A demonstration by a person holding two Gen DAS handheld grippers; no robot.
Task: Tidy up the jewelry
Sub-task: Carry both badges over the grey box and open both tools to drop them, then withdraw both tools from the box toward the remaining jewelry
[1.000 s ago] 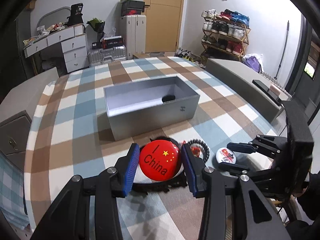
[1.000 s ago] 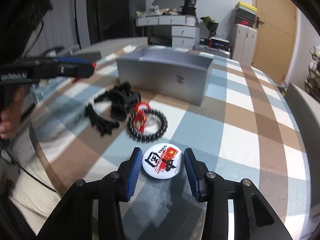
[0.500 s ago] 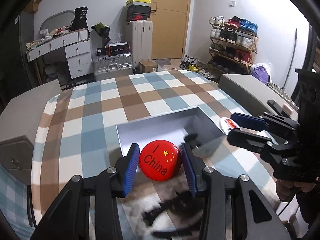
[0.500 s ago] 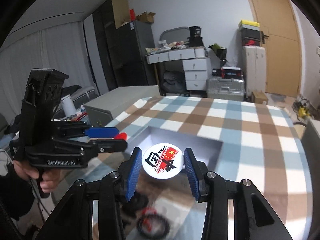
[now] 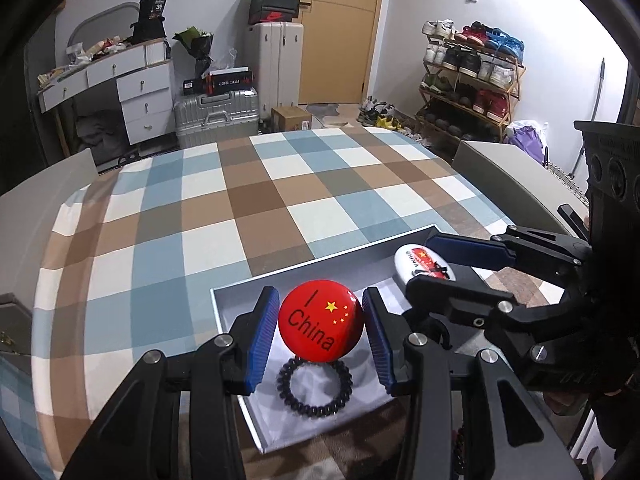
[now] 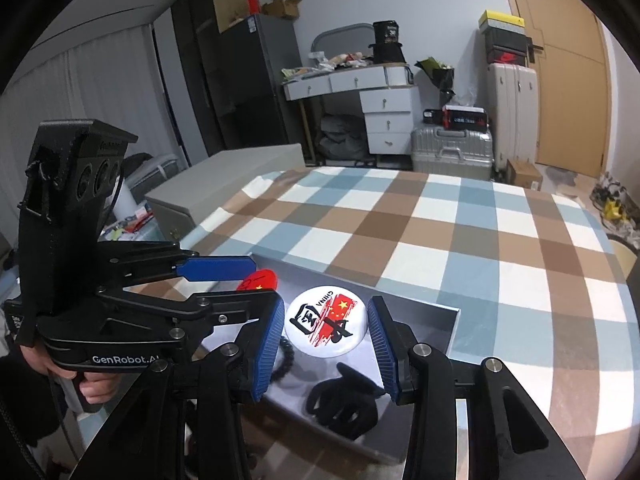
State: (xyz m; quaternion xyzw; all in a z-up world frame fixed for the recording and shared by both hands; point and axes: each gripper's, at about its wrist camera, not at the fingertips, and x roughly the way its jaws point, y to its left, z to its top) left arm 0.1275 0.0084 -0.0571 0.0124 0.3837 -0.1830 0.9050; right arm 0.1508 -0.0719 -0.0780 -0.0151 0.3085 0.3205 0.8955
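My left gripper (image 5: 320,320) is shut on a round red badge (image 5: 320,326) lettered "I China", held over the open grey box (image 5: 320,274). A black beaded bracelet (image 5: 314,390) lies on the box floor right under it. My right gripper (image 6: 326,320) is shut on a white badge (image 6: 326,322) with a red flag print, also above the box (image 6: 452,326). A black hair claw (image 6: 344,400) sits inside, below that badge. Each view shows the other gripper close beside: the right gripper (image 5: 440,268) and the left gripper (image 6: 260,282), almost touching.
The box stands on a table with a blue, brown and white checked cloth (image 5: 240,200). A person's hand (image 6: 96,388) grips the left tool's handle. Grey seats (image 6: 224,184) flank the table. Suitcases, drawers and a shoe rack (image 5: 468,80) stand beyond.
Both grippers have carried their badges from the table in front of the box to above its inside. The right one rose off the cloth. The jaws kept the same width.
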